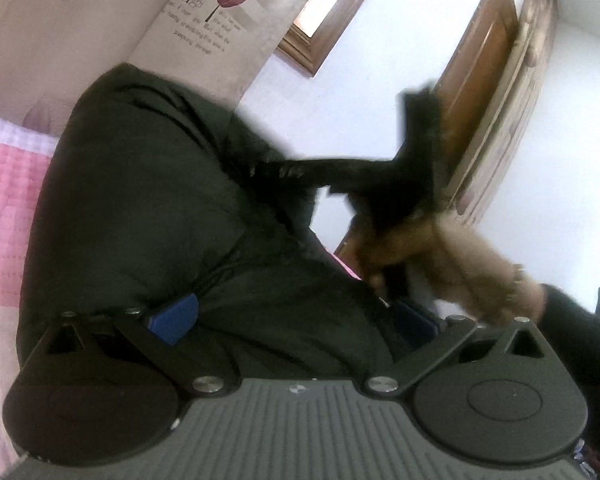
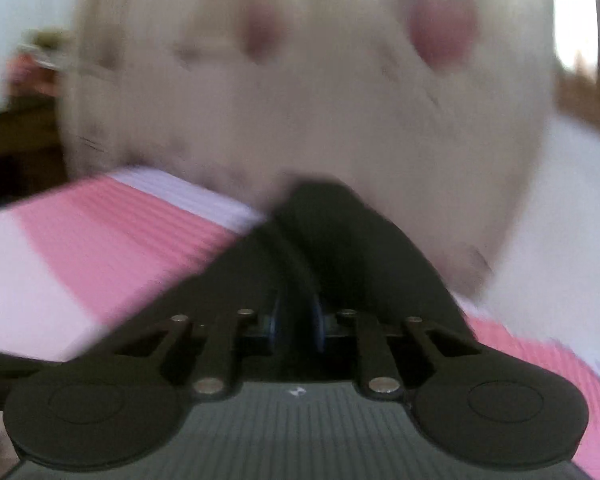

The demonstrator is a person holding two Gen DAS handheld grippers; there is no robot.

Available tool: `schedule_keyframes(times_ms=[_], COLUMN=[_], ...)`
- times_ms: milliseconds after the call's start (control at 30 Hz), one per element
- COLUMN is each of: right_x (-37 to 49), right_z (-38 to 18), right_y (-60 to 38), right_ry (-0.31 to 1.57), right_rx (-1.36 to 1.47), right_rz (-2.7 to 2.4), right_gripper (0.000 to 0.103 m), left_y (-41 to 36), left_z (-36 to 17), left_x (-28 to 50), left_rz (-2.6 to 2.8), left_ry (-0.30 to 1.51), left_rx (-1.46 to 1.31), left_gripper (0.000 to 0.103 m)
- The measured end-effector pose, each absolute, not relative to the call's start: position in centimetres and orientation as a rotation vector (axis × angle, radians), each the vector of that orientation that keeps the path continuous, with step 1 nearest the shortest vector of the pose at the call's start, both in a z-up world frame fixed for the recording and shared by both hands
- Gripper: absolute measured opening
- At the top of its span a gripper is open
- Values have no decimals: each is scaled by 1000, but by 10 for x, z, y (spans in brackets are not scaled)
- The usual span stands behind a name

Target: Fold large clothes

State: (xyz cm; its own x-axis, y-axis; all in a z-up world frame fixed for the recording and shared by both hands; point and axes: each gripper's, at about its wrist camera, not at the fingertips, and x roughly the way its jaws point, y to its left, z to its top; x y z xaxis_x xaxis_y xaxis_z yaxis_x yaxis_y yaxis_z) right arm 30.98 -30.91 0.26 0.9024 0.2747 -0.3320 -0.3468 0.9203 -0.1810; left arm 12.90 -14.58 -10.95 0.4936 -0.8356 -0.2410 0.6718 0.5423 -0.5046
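Our right gripper (image 2: 296, 320) is clenched on a fold of the dark padded coat (image 1: 148, 208). Our left gripper (image 1: 288, 320) stands spread, coat bulk between its blue pads (image 1: 174, 318); grip unclear. The coat lies bunched on the pink quilted bedspread (image 1: 8, 208), fur trim (image 1: 472, 276) loose; folding looks barely begun.

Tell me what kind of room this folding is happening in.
Most likely a bedroom at home: a pink and white quilted bedspread under the black padded coat, leaf-print wallpaper with lettering, and a brown wooden door.
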Motion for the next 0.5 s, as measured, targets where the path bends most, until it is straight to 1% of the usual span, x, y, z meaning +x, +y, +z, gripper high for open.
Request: schedule_keyframes(times_ms=[67, 200, 267, 433, 500], right_x=[323, 330, 336, 345, 344], right_z=[-8, -23, -28, -50, -54], right_y=[-330, -344, -352, -358, -355], right_ry=[369, 445, 466, 449, 437], right_rx=[-126, -67, -18, 75, 78], right_rz=[303, 261, 257, 261, 263], right_gripper=[1, 1, 0, 0, 0], left_y=[-145, -149, -148, -143, -141], left_z=[-110, -108, -108, -107, -108], left_x=[129, 129, 130, 135, 138], left_rz=[-946, -953, -946, -931, -933], left_ry=[499, 514, 519, 539, 554], left_rx=[-369, -341, -338, -345, -353], left_gripper=[102, 100, 98, 85, 84])
